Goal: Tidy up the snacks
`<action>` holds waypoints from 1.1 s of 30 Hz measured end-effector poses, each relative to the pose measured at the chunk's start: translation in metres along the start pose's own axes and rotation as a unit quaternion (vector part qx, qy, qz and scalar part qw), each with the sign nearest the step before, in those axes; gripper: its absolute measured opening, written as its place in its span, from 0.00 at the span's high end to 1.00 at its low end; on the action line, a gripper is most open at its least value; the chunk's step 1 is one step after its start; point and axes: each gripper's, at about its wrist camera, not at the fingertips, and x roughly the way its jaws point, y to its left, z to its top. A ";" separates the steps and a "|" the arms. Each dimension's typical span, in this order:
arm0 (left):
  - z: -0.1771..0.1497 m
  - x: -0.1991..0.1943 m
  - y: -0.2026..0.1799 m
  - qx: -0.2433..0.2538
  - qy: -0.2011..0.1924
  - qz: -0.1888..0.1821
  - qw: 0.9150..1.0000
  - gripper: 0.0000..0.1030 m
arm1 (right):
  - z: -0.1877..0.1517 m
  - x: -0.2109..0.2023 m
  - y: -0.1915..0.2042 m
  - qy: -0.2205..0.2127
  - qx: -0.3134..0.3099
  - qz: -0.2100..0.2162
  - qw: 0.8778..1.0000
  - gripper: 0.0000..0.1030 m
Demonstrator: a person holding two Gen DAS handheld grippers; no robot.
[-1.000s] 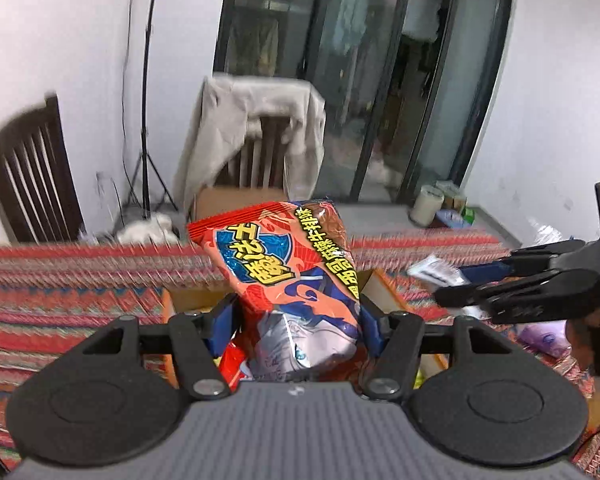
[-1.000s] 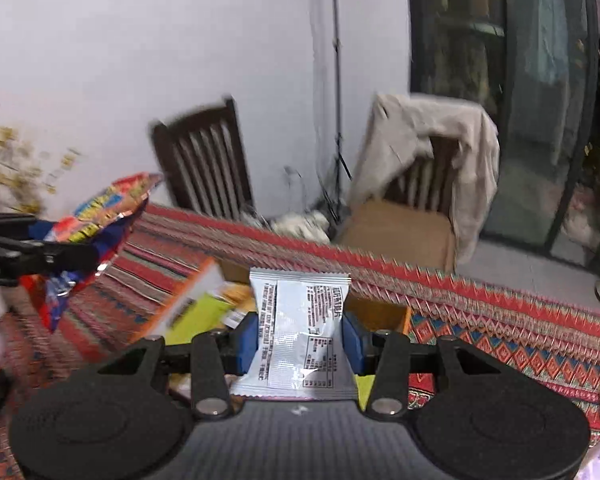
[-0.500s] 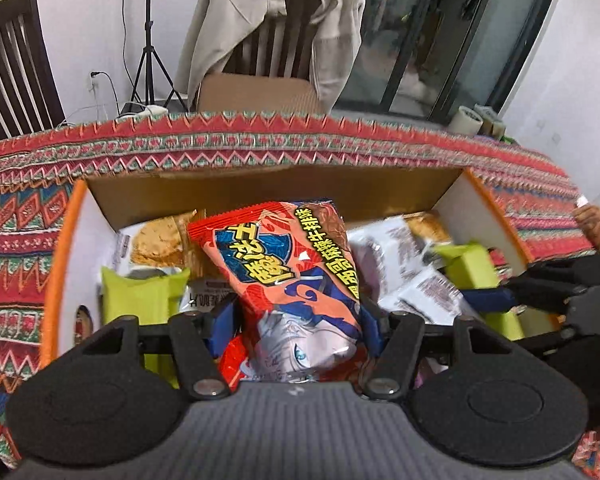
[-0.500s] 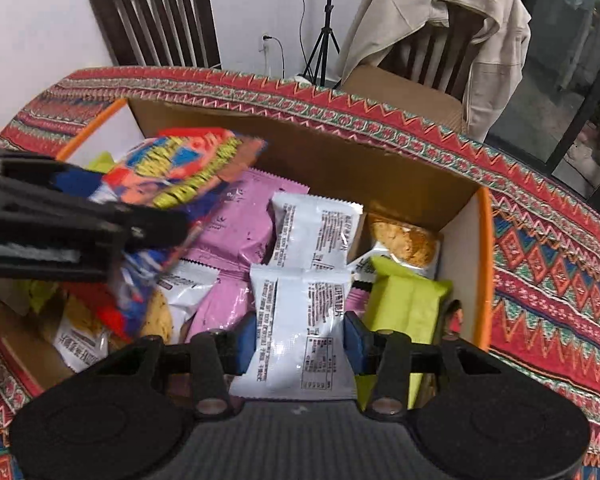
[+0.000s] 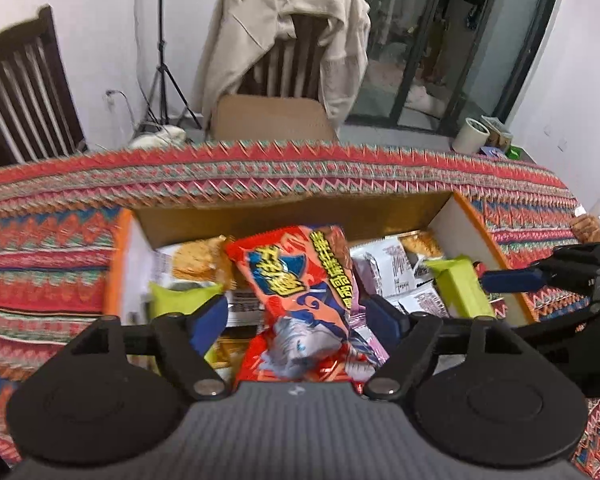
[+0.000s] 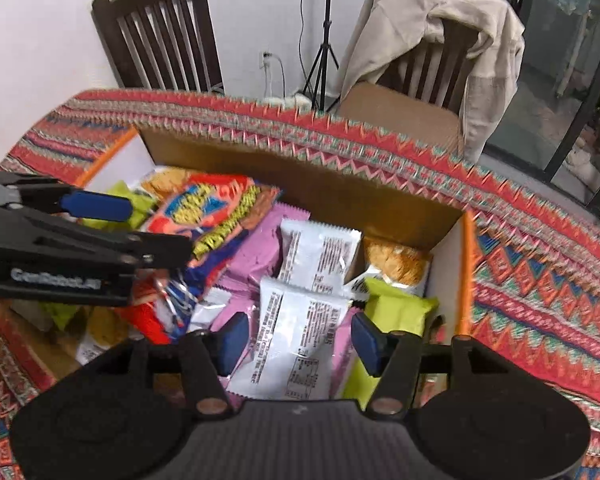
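Note:
An orange-rimmed cardboard box [image 5: 480, 236] full of snack packets sits on the patterned tablecloth; it also shows in the right wrist view [image 6: 466, 264]. My left gripper [image 5: 300, 316] is open over the box, and a red snack bag [image 5: 300, 280] lies loose between its fingers, apart from both pads. The bag also shows in the right wrist view [image 6: 212, 216]. My right gripper [image 6: 296, 338] is open over the box, with a white packet [image 6: 300, 344] lying loose between its fingers on the other snacks.
The box holds green [image 6: 396, 308], pink [image 6: 260, 244] and white [image 6: 320, 252] packets and cracker packs [image 5: 192, 258]. Two wooden chairs [image 6: 160, 28] stand beyond the table, one draped with a beige jacket [image 5: 284, 28]. A tripod [image 6: 320, 48] stands by the wall.
Both grippers have opened over the box and let go of their packets. The red bag and the white packet now rest on the snacks inside.

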 end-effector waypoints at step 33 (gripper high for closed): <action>-0.161 -0.361 -0.058 0.026 -0.201 0.020 0.979 0.00 | -0.138 -0.322 0.034 -0.190 0.017 -0.031 0.981 0.00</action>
